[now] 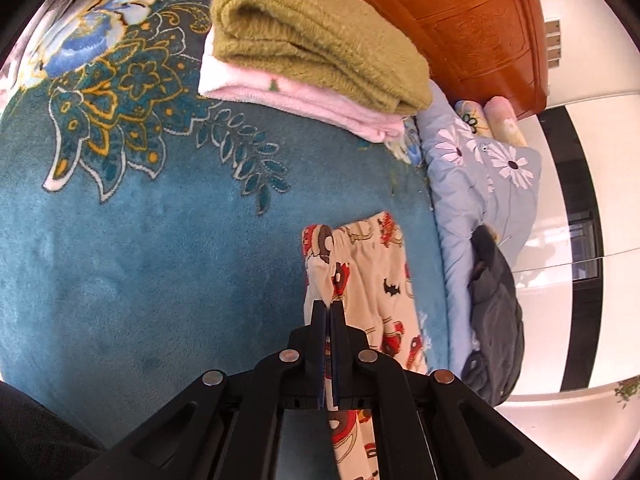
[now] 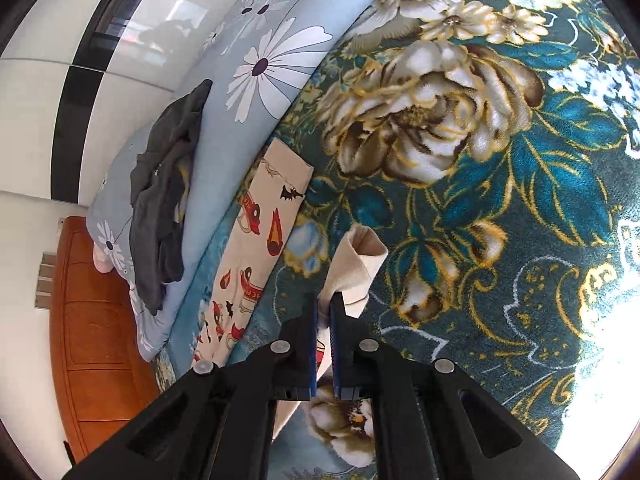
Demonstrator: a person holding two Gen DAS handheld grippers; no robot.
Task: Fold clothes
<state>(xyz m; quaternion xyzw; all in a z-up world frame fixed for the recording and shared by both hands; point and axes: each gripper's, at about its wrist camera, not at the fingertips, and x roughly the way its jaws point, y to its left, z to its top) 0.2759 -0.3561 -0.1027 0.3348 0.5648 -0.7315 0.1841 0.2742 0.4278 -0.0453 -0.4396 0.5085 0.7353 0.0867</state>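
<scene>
Cream printed children's pants (image 1: pixel 360 276) with red cartoon and bat figures lie on the teal floral blanket (image 1: pixel 160 260). In the left wrist view, my left gripper (image 1: pixel 331 307) is shut on the pants just below the elastic waistband. In the right wrist view, my right gripper (image 2: pixel 328 300) is shut on a plain cream leg cuff (image 2: pixel 358 264) and holds it up off the blanket (image 2: pixel 500 240). The other printed leg (image 2: pixel 256 240) lies flat to the left, along the quilt's edge.
A folded olive blanket (image 1: pixel 316 36) sits on a folded pink one (image 1: pixel 296 100) at the far end. A light blue daisy quilt (image 1: pixel 480 184) runs along the side with a dark grey garment (image 1: pixel 496 308) on it. A wooden headboard (image 1: pixel 460 20) stands behind.
</scene>
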